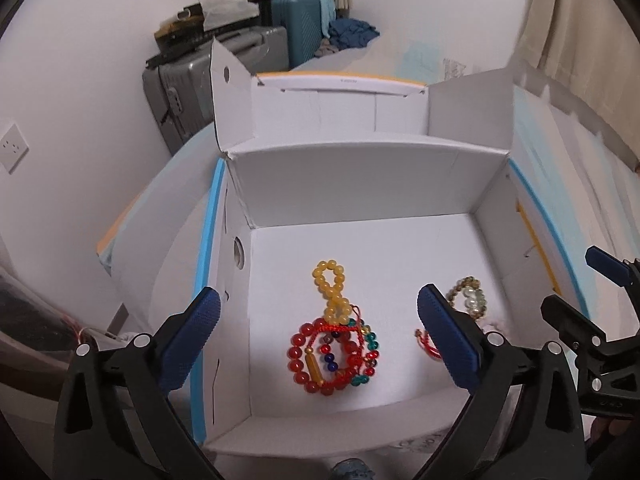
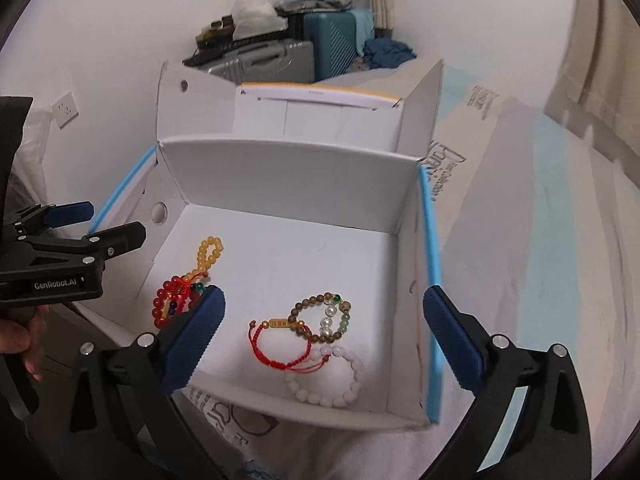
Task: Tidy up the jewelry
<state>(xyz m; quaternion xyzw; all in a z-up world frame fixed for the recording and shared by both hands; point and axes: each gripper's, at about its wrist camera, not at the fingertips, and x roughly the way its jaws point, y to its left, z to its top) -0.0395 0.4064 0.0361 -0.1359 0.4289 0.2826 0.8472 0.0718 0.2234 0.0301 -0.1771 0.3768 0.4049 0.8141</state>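
Both tongs wide apart, holding nothing. Left gripper (image 1: 319, 338) up over the red bead bracelet (image 1: 320, 356) and yellow bead loop (image 1: 331, 290), both flat on the white box (image 1: 360, 184) floor. Right gripper (image 2: 324, 334) up over the red cord bracelet (image 2: 282, 344), brown bead bracelet (image 2: 320, 318) and white bead bracelet (image 2: 326, 376), close together, same box.

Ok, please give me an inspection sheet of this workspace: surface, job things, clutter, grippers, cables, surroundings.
Surface: white cardboard box, flaps open, on a pale cloth.
Job's things: on the box floor, yellow bead bracelet touching red bead bracelet; apart from these, red cord bracelet, brown bead bracelet and white bead bracelet overlap.
Clutter: nothing seen in the box.
Grippers: left gripper and right gripper open, holding nothing.
Cables: nothing seen.
Surroundings: suitcases, wall socket, curtain.
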